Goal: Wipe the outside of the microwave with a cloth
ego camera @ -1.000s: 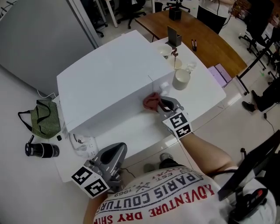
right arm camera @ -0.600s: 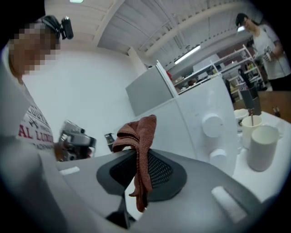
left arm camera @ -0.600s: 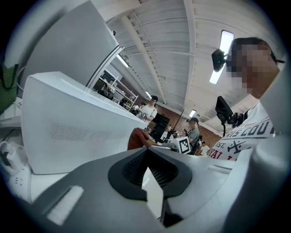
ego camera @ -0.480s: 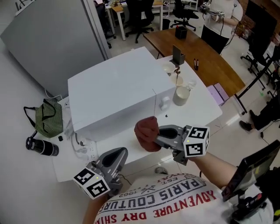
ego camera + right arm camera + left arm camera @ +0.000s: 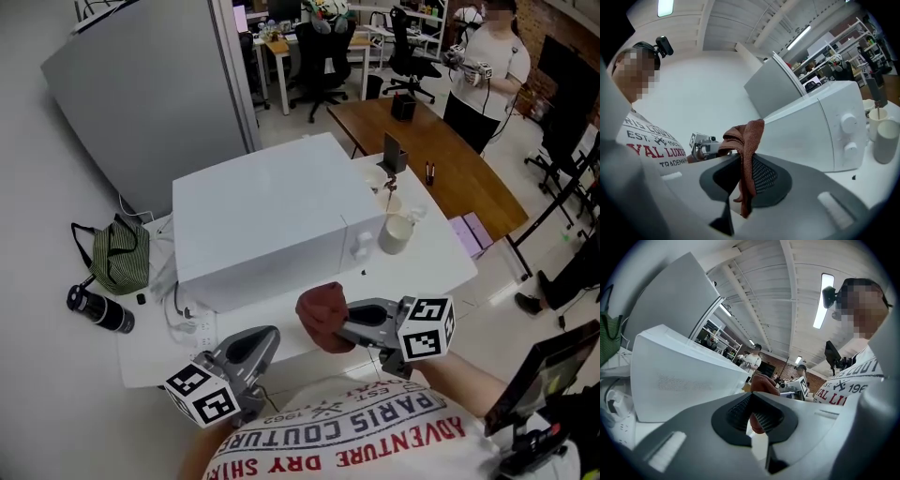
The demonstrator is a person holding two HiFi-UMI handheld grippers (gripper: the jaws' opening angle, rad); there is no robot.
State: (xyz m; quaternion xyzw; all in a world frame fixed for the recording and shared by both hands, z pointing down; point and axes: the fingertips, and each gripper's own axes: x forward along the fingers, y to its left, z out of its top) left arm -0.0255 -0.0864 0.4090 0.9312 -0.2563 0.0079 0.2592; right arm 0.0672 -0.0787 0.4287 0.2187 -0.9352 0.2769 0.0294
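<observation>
Nearest, the left gripper (image 5: 263,337) hangs low at the front edge of the white table (image 5: 433,255). Its jaws are drawn almost together and nothing lies between them. Just to its right, the right gripper (image 5: 343,329) points toward it. Its jaws are closed on a bunched rust-red woven cloth (image 5: 322,314), whose folds rise above the pads and hang below them in the right gripper view (image 5: 745,140). The cloth is in the air over the table's near edge, apart from the boxy white microwave (image 5: 272,216), which stands on the table behind it with two round knobs on its right front. A white cylindrical mug (image 5: 396,232) stands just right of the microwave. Farther back, a brown wooden table (image 5: 450,164) extends.
</observation>
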